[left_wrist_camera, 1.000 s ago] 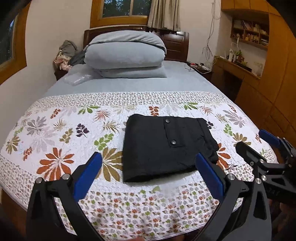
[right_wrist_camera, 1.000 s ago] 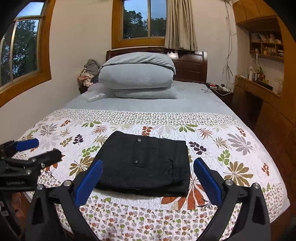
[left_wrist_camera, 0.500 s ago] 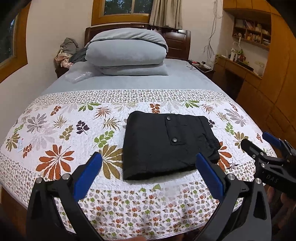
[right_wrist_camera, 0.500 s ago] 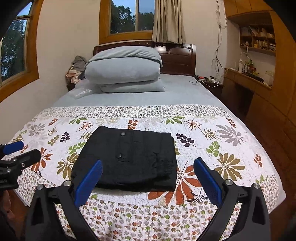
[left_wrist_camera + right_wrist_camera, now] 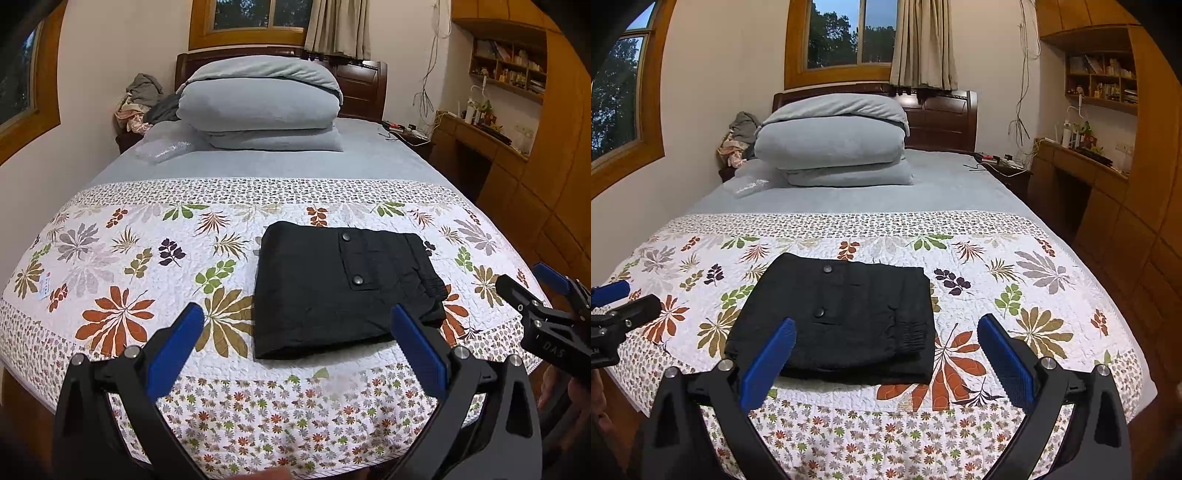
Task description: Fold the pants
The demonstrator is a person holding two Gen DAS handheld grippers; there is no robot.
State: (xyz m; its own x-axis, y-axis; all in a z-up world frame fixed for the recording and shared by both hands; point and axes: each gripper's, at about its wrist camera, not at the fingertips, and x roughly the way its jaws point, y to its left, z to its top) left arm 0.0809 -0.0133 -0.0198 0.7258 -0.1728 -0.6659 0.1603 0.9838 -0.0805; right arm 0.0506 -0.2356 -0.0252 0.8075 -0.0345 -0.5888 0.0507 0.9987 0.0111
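**Jaws spread wide, pants lying folded on the quilt**

Both jaws are standing released and holding nothing.

Through the left wrist camera, the left gripper [image 5: 297, 341] is hovering over the near edge of the floral quilt [image 5: 122, 280] with its blue pads [image 5: 173, 347] far apart. The black pants [image 5: 343, 288] are lying ahead of the opening and slightly to its right, already folded into a compact rectangle, with two snap buttons [image 5: 357, 281] facing up. The right-hand pad is overlapping the bundle's near right corner in the picture, but I am judging it to be above the cloth, not touching. The right gripper [image 5: 532, 280] is showing at the far right, off the quilt's edge, its jaws also parted.

Through the right wrist camera, the right gripper [image 5: 886, 347] is hanging open in the same way. The pants [image 5: 842, 314] are sitting ahead and to the left of its centre, the left pad [image 5: 768, 365] crossing the near left corner in the picture; contact cannot be told. The elastic waistband [image 5: 910, 332] is bunching at the bundle's near right.

The fabric is looking soft, light and limp, several layers thick. Any further handling is best taken at a folded edge or corner, pinching all layers together so the stack does not slide apart. The folding is appearing essentially done.
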